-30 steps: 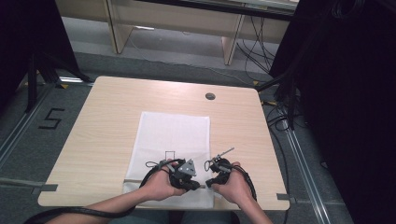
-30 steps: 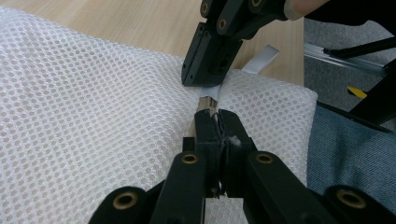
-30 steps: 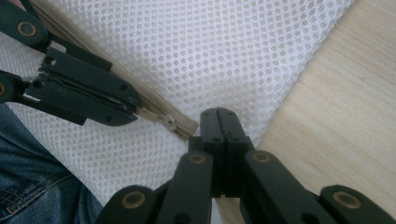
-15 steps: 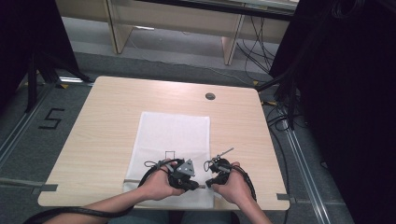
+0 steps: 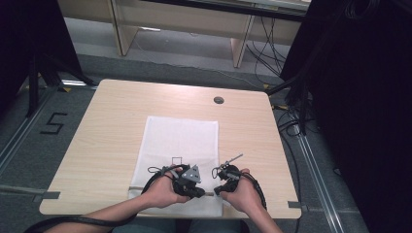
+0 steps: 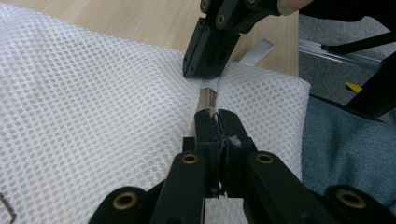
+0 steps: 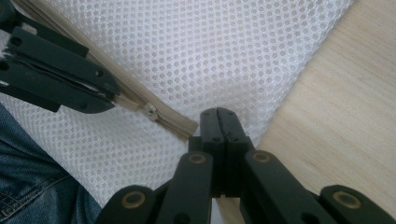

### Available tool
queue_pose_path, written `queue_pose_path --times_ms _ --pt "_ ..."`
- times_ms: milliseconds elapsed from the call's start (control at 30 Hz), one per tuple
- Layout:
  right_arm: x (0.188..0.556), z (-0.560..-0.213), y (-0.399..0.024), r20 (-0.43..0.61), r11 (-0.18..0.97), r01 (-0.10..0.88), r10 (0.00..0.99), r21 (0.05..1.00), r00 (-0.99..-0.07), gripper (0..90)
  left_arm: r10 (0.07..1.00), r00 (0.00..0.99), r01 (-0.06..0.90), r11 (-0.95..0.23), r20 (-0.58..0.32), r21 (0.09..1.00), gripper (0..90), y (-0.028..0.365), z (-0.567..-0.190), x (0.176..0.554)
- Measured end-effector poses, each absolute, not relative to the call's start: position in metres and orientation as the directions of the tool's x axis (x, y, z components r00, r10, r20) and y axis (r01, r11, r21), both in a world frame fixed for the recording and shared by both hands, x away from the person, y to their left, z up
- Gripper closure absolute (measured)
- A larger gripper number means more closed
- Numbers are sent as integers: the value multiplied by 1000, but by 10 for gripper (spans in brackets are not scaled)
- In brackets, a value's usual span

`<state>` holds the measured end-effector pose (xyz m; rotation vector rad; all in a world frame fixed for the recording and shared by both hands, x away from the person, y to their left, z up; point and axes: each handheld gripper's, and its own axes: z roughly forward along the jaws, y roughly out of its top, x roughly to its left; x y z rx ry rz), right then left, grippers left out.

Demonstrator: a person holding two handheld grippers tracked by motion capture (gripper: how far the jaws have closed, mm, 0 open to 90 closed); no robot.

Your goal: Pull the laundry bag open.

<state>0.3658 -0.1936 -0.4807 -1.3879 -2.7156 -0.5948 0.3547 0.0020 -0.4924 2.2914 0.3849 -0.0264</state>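
A white mesh zippered laundry bag (image 5: 180,145) lies flat on the light wooden table (image 5: 107,126), its beige zipper (image 7: 161,116) along the near edge. The left gripper (image 6: 217,128) is clamped on the zipper band (a scrap of white between its jaws). The right gripper (image 7: 223,126) is closed at the zipper's end.
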Motion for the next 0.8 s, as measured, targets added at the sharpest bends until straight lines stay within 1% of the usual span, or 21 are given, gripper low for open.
queue_pose_path --times_ms 67,100,167,400,500,533,567,600,667,733,800 --pt "365 -480 -193 206 519 795 780 314 -591 900 265 954 281 -639 -138 716 875 3 -492 354" --pt "366 -481 -194 196 535 779 768 327 -610 900 263 955 280 -640 -139 716 875 2 -493 354" --pt "365 -481 -193 202 523 791 777 318 -595 900 266 953 285 -639 -143 714 875 2 -492 354" --pt "366 -481 -194 196 537 781 769 320 -609 900 255 958 272 -650 -133 710 875 5 -491 355" --pt "365 -481 -193 199 527 787 775 321 -600 900 266 954 283 -640 -140 714 875 6 -491 354" --pt "364 -480 -192 213 512 803 785 307 -582 900 261 955 282 -642 -142 713 875 6 -491 354" --pt "366 -480 -194 197 534 786 773 311 -603 900 260 956 277 -645 -137 712 875 6 -491 354" --pt "365 -479 -193 205 525 796 780 301 -591 900 249 959 267 -646 -133 716 875 6 -491 355" --pt "366 -480 -194 195 538 781 769 319 -609 900 250 959 266 -647 -130 715 875 6 -490 354" --pt "365 -479 -193 201 529 792 777 306 -596 900 249 960 264 -648 -129 715 875 6 -490 354" --pt "366 -480 -194 199 534 786 772 313 -603 900 248 960 263 -648 -129 714 875 7 -490 354"
